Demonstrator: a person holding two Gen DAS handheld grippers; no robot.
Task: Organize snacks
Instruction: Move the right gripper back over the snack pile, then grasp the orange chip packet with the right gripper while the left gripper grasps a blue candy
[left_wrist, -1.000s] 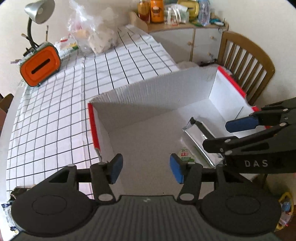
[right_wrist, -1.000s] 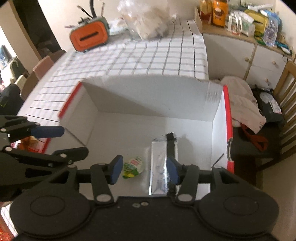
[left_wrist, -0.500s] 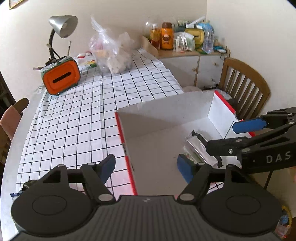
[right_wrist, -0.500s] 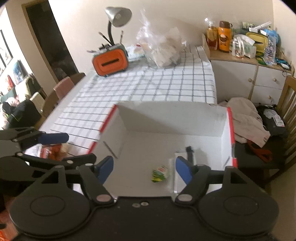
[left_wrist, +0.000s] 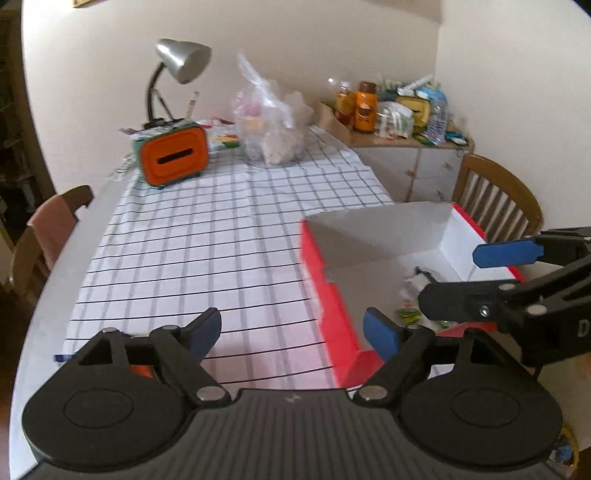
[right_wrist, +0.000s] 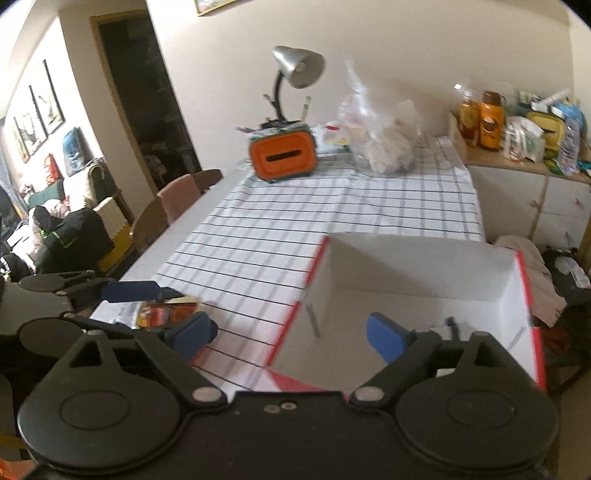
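A red box with white inside walls (left_wrist: 376, 229) (right_wrist: 406, 258) sits at the table's near right corner. In it lie a small green packet (left_wrist: 408, 313) and a silver packet (left_wrist: 417, 282) with a black clip (right_wrist: 450, 325). My left gripper (left_wrist: 293, 332) (right_wrist: 147, 310) hovers over the checked cloth left of the box, jaws opening, nothing between them. A red snack packet (right_wrist: 162, 314) lies on the table under it. My right gripper (right_wrist: 290, 332) (left_wrist: 450, 277) hangs above the box's near edge, jaws opening and empty.
At the table's far end stand an orange tissue holder (left_wrist: 173, 157), a desk lamp (left_wrist: 183, 61) and a clear plastic bag (left_wrist: 273, 125). A cabinet with bottles (left_wrist: 406, 162) and a wooden chair (left_wrist: 495, 199) are at the right. Another chair (left_wrist: 48, 229) is at the left.
Both grippers pulled back and up out of the box and their jaws widened. The left one shifted left over the cloth. The green and silver packets stay in the box.
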